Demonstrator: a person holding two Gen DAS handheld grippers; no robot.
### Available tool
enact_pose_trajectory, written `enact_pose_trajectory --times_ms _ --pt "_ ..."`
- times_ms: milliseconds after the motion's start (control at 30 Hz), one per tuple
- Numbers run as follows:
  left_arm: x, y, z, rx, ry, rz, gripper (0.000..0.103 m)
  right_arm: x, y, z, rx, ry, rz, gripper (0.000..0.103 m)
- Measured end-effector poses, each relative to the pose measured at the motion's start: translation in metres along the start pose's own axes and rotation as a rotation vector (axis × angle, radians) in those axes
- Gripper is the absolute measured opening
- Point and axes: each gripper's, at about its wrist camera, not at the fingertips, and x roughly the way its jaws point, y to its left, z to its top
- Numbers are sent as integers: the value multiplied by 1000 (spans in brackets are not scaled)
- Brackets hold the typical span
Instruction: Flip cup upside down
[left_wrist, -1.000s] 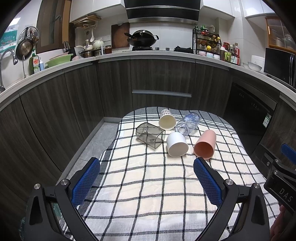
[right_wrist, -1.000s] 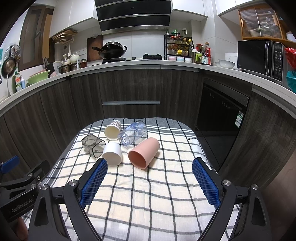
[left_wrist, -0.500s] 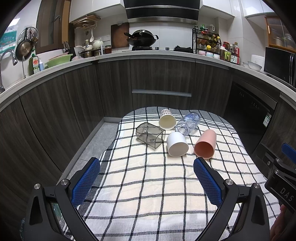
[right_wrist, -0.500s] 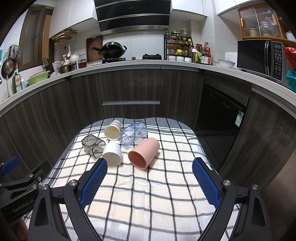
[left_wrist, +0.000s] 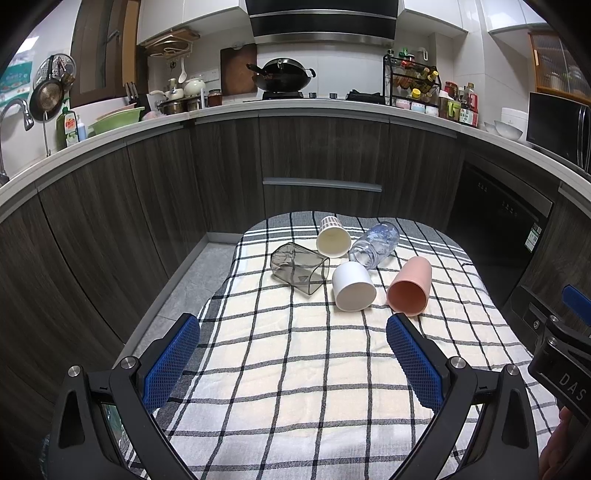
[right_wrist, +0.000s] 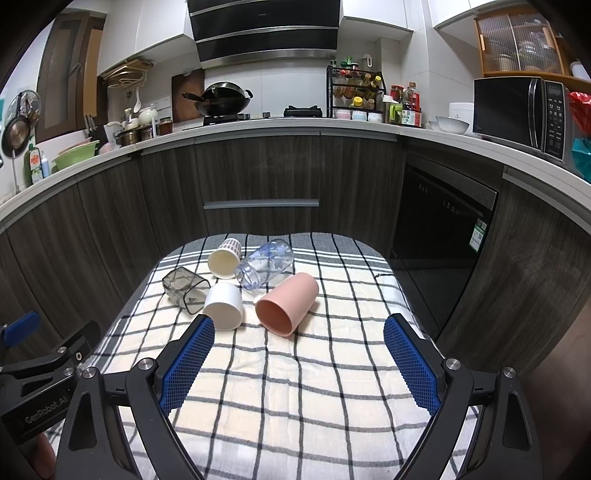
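Observation:
Several cups lie on their sides on a checked cloth (left_wrist: 295, 369) at the far end of a table. A pink cup (left_wrist: 410, 286) (right_wrist: 288, 302) lies with its mouth toward me. A white cup (left_wrist: 352, 286) (right_wrist: 223, 306), a cream cup (left_wrist: 332, 238) (right_wrist: 224, 258), a clear bottle-like cup (left_wrist: 375, 243) (right_wrist: 266, 267) and a smoky square cup (left_wrist: 297, 267) (right_wrist: 184, 288) lie beside it. My left gripper (left_wrist: 291, 332) and right gripper (right_wrist: 295, 336) are both open and empty, held above the near part of the cloth, short of the cups.
Dark kitchen cabinets (left_wrist: 317, 158) curve around behind the table, with a dishwasher (right_wrist: 439, 236) at the right. The other gripper's body shows at the right edge of the left wrist view (left_wrist: 561, 354) and the left edge of the right wrist view (right_wrist: 40, 373).

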Motion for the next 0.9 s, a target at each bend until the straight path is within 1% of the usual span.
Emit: enact_pose_trajectory --times_ms 300,700,733,900 --pt "1 0 -1 0 3 0 103 0 0 -1 1 3 0 93" --pt "15 -4 -4 11 21 -10 103 0 -2 0 5 6 0 93" --pt "16 -4 -4 12 23 -10 103 8 -4 -6 9 10 -2 93" --pt "26 -5 -3 20 43 -13 103 15 -6 -6 16 24 -7 93"
